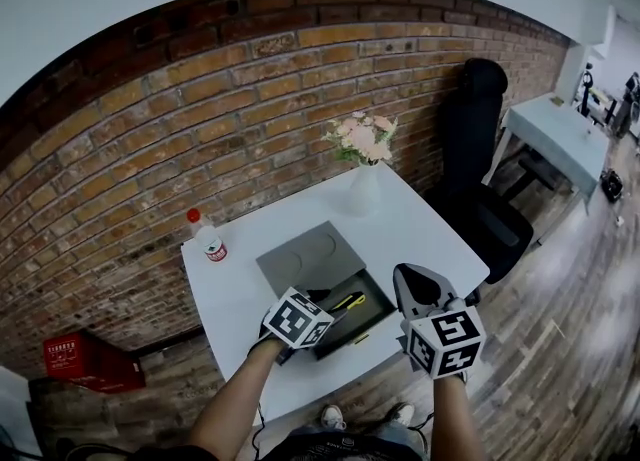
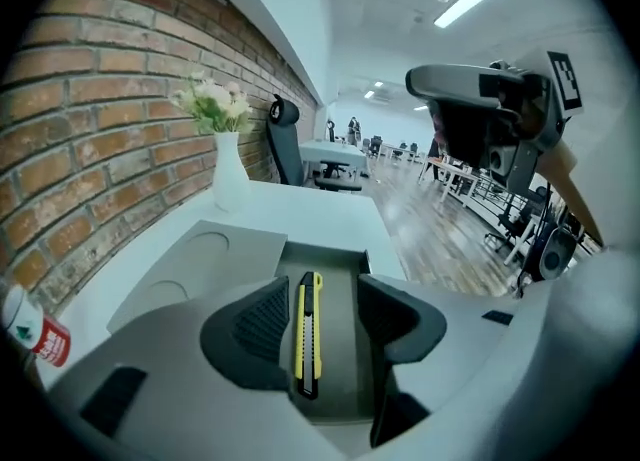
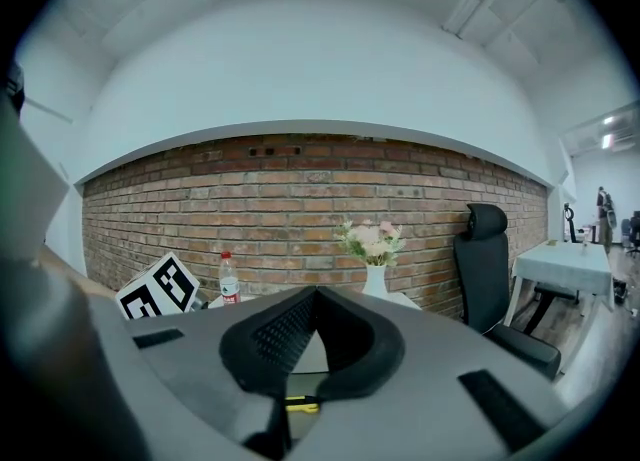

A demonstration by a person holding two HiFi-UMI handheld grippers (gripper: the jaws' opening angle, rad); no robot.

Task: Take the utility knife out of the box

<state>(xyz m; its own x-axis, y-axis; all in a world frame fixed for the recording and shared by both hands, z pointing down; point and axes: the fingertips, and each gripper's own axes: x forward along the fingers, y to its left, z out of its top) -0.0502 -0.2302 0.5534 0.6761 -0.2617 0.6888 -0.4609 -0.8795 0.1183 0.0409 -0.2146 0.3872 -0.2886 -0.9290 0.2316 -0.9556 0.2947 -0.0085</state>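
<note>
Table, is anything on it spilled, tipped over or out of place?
Nothing stands out: the bottle and flower vase stand upright, the lid lies flat beside the open box, the utility knife inside it.

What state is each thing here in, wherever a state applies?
box: open, lid off
lid: lying flat beside the box
utility knife: lying in the box, ungripped
left gripper: jaws open, framing the knife, not touching it
right gripper: jaws shut, empty
bottle: upright, capped
vase: upright, holding flowers
</note>
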